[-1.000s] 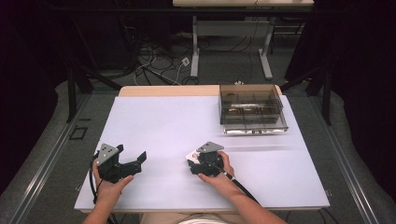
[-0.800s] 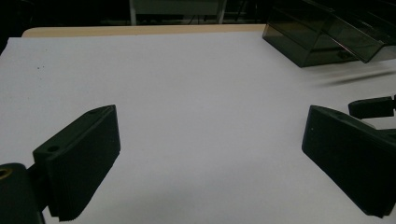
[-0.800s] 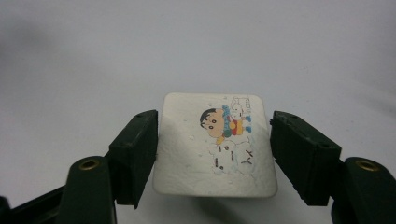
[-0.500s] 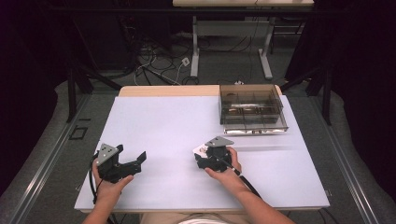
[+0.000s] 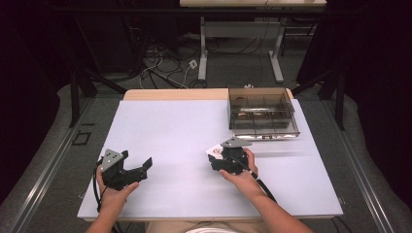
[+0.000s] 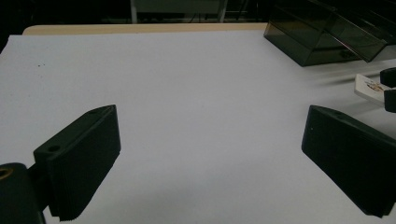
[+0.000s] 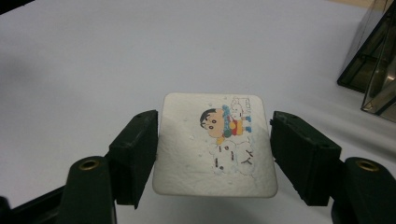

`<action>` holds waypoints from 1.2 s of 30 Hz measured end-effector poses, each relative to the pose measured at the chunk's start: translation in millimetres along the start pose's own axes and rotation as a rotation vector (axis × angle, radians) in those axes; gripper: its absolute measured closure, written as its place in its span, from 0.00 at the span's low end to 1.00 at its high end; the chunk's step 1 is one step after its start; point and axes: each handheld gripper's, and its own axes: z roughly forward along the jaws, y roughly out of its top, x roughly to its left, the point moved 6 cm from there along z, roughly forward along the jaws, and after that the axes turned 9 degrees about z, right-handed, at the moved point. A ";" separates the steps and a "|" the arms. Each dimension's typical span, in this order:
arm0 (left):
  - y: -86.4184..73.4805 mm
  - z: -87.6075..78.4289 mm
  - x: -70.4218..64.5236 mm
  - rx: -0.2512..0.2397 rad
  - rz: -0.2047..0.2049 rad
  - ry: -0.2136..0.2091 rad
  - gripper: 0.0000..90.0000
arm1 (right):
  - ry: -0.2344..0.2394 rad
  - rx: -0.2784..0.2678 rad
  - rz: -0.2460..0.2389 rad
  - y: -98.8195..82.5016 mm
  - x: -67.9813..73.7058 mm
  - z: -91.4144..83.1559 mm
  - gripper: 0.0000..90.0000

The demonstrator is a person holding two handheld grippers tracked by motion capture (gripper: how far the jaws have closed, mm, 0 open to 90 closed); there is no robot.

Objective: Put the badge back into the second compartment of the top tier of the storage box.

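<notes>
A small white square card (image 7: pixel 215 144) with a cartoon print is seen flat between the jaws of the right tongs (image 7: pixel 215 154), just above the white tabletop (image 5: pixel 184 131), near the smoky divided box (image 5: pixel 262 112). It looks light, thin and stiff — best taken by its opposite edges, lightly. The jaws are pressed to its two sides, or very nearly; a firm grip seems likely. The left tongs (image 6: pixel 210 158) are spread wide over bare tabletop — nothing is held.
</notes>
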 end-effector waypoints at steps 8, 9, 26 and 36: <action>0.0 -0.3 0.5 0.000 0.001 -0.002 0.05 | -0.004 -0.009 0.002 8.6 -4.3 -7.7 0.37; 0.0 -0.3 0.4 -0.002 0.000 -0.001 0.05 | -0.006 -0.012 0.006 10.8 -6.2 -9.9 0.37; -0.7 -0.8 0.8 0.008 0.001 0.003 0.05 | -0.027 -0.041 0.030 24.9 -27.8 -24.6 0.37; -0.8 -0.9 0.7 0.008 0.003 0.002 0.06 | -0.049 -0.066 0.048 35.6 -42.4 -36.2 0.37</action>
